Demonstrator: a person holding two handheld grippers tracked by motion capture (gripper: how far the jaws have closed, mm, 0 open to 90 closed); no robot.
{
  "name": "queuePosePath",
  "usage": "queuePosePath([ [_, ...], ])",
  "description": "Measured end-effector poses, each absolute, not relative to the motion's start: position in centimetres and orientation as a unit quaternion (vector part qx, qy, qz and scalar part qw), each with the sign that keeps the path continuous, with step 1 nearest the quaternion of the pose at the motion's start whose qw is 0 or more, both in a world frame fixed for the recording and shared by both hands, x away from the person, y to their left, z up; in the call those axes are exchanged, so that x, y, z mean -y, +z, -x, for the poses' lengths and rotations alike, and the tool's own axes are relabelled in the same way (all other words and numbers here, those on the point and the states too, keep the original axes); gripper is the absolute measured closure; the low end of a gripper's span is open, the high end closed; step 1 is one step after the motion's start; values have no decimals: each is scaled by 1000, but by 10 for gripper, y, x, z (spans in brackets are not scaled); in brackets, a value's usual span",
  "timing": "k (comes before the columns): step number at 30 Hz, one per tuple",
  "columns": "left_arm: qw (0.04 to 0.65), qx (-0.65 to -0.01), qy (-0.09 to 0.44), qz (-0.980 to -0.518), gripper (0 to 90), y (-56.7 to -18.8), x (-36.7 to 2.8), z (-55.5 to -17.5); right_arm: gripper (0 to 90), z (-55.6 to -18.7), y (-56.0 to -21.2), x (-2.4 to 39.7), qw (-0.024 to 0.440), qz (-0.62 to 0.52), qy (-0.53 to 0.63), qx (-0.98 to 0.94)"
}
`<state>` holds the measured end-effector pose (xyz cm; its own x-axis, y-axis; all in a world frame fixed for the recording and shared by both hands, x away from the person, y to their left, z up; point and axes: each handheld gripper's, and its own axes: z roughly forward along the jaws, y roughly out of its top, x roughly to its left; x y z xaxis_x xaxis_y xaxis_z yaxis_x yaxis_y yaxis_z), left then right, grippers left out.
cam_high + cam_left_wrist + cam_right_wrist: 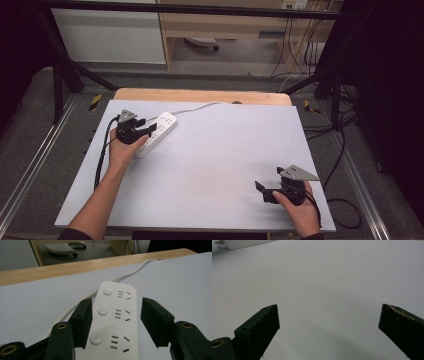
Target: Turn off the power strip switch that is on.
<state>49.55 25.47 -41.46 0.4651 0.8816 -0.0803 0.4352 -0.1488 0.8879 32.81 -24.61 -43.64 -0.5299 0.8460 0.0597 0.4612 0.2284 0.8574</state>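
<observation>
A white power strip (161, 129) with three round buttons lies flat at the table's far left, and its white cable (200, 106) runs off toward the back edge. My left gripper (147, 130) is open, with one jaw on each side of the strip's near end. In the left gripper view the power strip (113, 322) lies between the jaws of the left gripper (116, 301); the left jaw is close to its edge and the right jaw stands a little off. My right gripper (268, 178) is open over bare table at the front right, its jaws wide apart around nothing (330, 307).
A white sheet (210, 160) covers the table, with a wooden strip (200, 95) showing along the back edge. Beyond it are a wooden cabinet (225, 25), floor cables (295, 55) and black frame bars (65, 75). One end of the power strip (244, 243) appears far off in the right gripper view.
</observation>
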Motion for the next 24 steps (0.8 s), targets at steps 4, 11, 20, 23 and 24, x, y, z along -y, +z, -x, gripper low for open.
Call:
queuePosePath([
  [4,469,-458,238,-717,304,-410,-252,-492,39,-328,-437,245,216,-432,444,-755],
  [11,466,-451,246,-720,84,-403,-247,-484,38,-329,-437,244,216,-432,444,-755],
  [20,471,-457,243,-715,76,-394,-245,-471,37,-328,-437,244,215,-432,442,-756],
  [23,462,-457,252,-717,78,-392,-244,-466,37,-328,-437,244,215,-433,442,-756],
  [24,462,-457,255,-716,82,-392,-244,-464,36,-328,-437,245,216,-433,442,-755],
])
